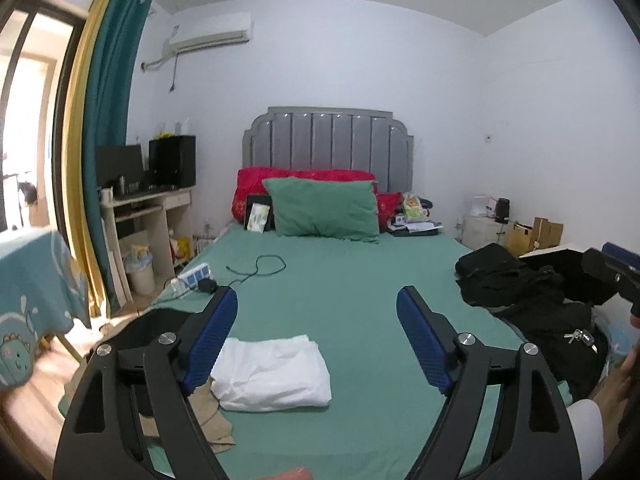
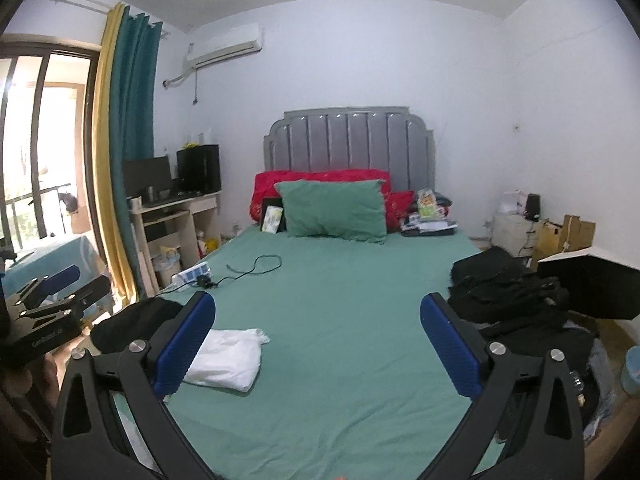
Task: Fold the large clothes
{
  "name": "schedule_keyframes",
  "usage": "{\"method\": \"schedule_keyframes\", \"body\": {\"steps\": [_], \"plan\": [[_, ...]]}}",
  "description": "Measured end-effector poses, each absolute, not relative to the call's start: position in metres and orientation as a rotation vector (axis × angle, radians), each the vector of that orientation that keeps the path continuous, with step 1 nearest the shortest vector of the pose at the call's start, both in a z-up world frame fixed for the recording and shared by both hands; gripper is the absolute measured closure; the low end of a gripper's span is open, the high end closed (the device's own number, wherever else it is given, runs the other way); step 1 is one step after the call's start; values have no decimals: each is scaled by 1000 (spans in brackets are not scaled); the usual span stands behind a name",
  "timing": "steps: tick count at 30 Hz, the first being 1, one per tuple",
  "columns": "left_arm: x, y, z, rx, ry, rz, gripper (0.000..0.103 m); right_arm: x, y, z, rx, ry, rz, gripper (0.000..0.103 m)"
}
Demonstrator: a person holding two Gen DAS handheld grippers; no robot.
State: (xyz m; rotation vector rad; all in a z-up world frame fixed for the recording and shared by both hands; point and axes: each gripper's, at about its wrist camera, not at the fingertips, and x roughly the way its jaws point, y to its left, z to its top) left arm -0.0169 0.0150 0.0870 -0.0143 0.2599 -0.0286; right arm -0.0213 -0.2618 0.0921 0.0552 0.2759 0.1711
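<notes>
Bedroom scene from both wrist views. The left gripper (image 1: 316, 320), a black frame carrying ribbed blue rubber pads, is held with its jaws spread wide and empty above the near end of the bed with its smooth green fitted sheet (image 1: 352, 292). The right gripper (image 2: 318, 326), of identical build, is likewise wide open and holds nothing.

A folded white garment (image 1: 274, 374) of soft, lightly creased cloth forms a thick rectangular bundle on the sheet near the left foot of the bed; one corner overlaps a flat beige cloth (image 1: 210, 412). Just beyond it lies a rounded black fabric item (image 2: 132, 322). A heap of crumpled black clothing (image 1: 524, 300) covers the bed's right edge, a metal bunch of keys (image 1: 580, 337) resting on it.

At the head stand a plump green pillow (image 1: 326, 214) before a red quilted pillow (image 1: 280, 178) and a grey panelled headboard (image 1: 328, 140). A white power strip (image 1: 194, 276) and a looped black cable (image 1: 264, 266) lie on the sheet's left side.
</notes>
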Motion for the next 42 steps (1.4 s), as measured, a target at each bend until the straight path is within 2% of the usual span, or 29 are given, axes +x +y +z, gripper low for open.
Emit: {"method": "schedule_keyframes", "body": {"steps": [17, 42], "plan": [[-6, 26, 71, -72, 280, -24, 19, 6, -264, 56, 45, 383, 184, 2], [3, 19, 67, -68, 292, -40, 19, 15, -272, 52, 61, 407, 178, 2]]}}
